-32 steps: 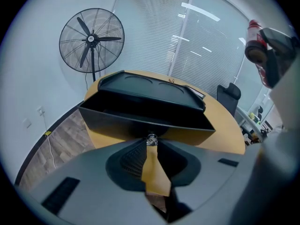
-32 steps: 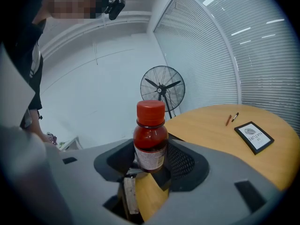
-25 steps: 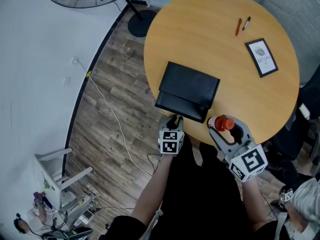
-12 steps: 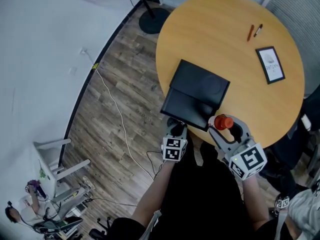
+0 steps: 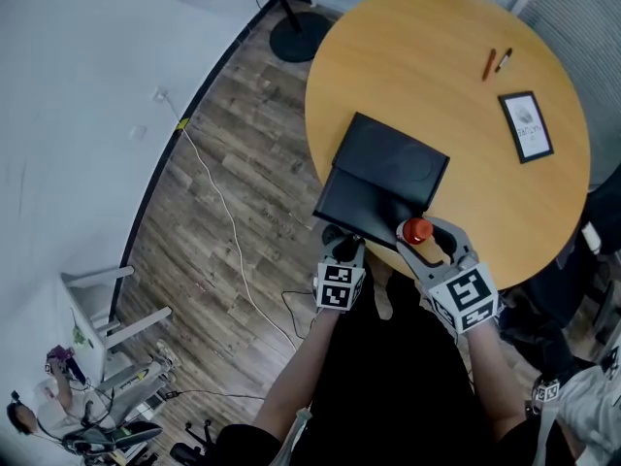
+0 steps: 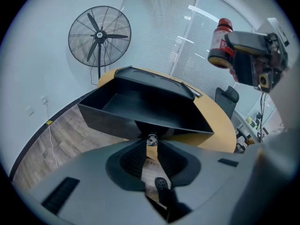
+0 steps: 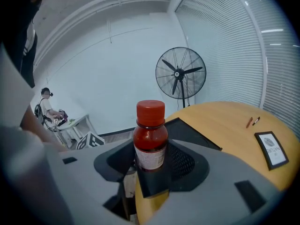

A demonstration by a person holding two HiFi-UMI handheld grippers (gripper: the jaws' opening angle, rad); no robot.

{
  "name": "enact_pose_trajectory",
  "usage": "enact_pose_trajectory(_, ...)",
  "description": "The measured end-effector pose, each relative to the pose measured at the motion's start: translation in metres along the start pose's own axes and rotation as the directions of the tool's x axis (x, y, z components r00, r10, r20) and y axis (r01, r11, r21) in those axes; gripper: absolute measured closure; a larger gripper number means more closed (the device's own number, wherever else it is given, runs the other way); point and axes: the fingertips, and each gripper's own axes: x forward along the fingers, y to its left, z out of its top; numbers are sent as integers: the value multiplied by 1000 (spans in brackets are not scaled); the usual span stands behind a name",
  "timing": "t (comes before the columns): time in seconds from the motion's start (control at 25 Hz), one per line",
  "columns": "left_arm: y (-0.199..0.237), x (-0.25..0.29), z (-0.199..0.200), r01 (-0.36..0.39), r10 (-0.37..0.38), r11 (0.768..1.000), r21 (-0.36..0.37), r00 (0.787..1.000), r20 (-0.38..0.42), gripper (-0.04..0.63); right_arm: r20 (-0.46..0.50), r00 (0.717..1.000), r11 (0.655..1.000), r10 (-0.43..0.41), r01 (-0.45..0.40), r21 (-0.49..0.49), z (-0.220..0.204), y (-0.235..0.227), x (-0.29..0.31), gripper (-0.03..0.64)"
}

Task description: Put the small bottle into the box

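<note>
A black box (image 5: 388, 175) lies open on the round wooden table (image 5: 466, 27), its lid (image 6: 154, 76) raised at the far side. My left gripper (image 5: 340, 252) is at the box's near edge. In the left gripper view, my left gripper (image 6: 151, 143) is pinching a small tab on the box's front wall (image 6: 136, 118). My right gripper (image 5: 432, 246) is shut on the small bottle (image 5: 417, 229), which has dark red contents and a red cap, and holds it upright by the box's near right corner. The bottle (image 7: 150, 139) stands between the right gripper's pads (image 7: 180, 163).
Two pens (image 5: 495, 61) and a framed card (image 5: 526, 126) lie on the far right of the table. A standing fan (image 5: 291, 27) and a white cable (image 5: 223, 221) are on the wooden floor to the left. A dark chair (image 5: 597, 226) stands to the right, and a white rack (image 5: 107, 323) at lower left.
My right gripper has carried the bottle left and down, up to the box's near right corner. The left gripper has stayed at the box's front edge.
</note>
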Motion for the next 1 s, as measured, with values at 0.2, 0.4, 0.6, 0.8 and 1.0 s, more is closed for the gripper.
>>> enact_pose_trajectory(0.2, 3, 0, 1, 14, -14, 1000, 6, 1000, -4, 529, -114, 993, 998, -17, 10, -59, -25, -2, 24, 394)
enact_pose_trajectory(0.4, 2, 0, 1, 29, -29, 999, 17, 1000, -10, 531, -224, 974, 993, -33, 5, -122, -51, 0, 50, 394)
enact_pose_trajectory(0.6, 2, -1, 2, 42, -42, 999, 27, 999, -15, 529, -343, 938, 988, -56, 2, -154, -78, -3, 74, 394)
enact_pose_trajectory(0.8, 0, 0, 2, 55, -54, 998, 42, 998, -27, 529, -417, 905, 982, -89, 10, -189, -96, -10, 89, 394)
enact_pose_trajectory(1.0, 1, 0, 3, 68, -67, 996, 52, 997, -34, 529, -458, 882, 976, -106, 3, -220, -104, -10, 104, 394)
